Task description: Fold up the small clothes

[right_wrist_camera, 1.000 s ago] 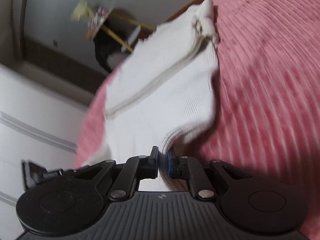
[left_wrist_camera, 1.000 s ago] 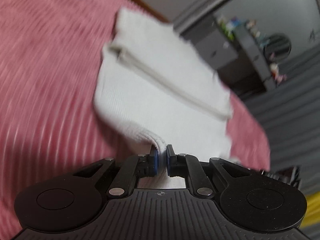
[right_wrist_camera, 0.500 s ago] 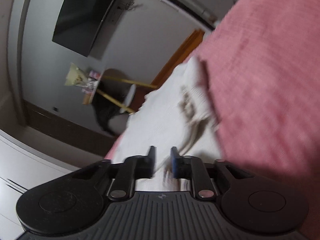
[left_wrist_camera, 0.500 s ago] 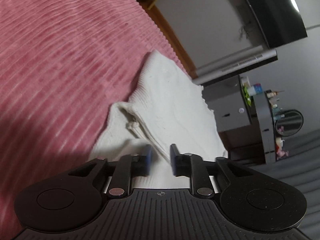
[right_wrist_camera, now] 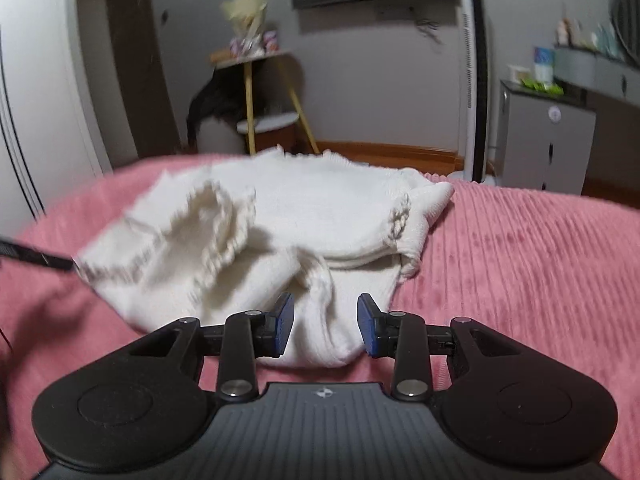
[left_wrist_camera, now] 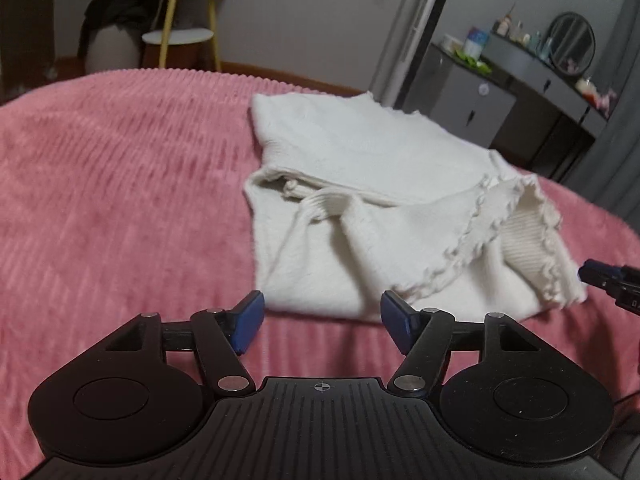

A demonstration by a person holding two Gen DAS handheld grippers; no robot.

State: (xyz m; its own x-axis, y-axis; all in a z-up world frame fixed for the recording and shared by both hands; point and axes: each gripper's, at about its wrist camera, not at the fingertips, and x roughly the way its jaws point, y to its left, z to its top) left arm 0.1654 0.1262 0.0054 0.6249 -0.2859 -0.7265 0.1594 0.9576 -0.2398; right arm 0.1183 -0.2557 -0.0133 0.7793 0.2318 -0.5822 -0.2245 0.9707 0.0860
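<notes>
A small white knit garment [left_wrist_camera: 360, 200] lies partly folded on the pink ribbed bedspread [left_wrist_camera: 120, 200], its frilled hem turned over on top. My left gripper [left_wrist_camera: 322, 318] is open and empty, just short of the garment's near edge. My right gripper [right_wrist_camera: 325, 324] is open, its jaws either side of the garment's [right_wrist_camera: 300, 220] near fold without gripping it. The right gripper's tip shows at the right edge of the left wrist view [left_wrist_camera: 608, 280]. The left gripper's tip shows at the left edge of the right wrist view [right_wrist_camera: 36, 256].
The pink bedspread [right_wrist_camera: 520, 260] spreads around the garment. Beyond the bed stand a yellow-legged side table [left_wrist_camera: 180, 36], a white tower fan [right_wrist_camera: 474, 80], a grey cabinet [right_wrist_camera: 548, 140] and a dresser with a round mirror [left_wrist_camera: 572, 44].
Both grippers were shut on the garment's edge, carried it over, then opened and let go. They have drawn back and the garment now lies folded on the bedspread.
</notes>
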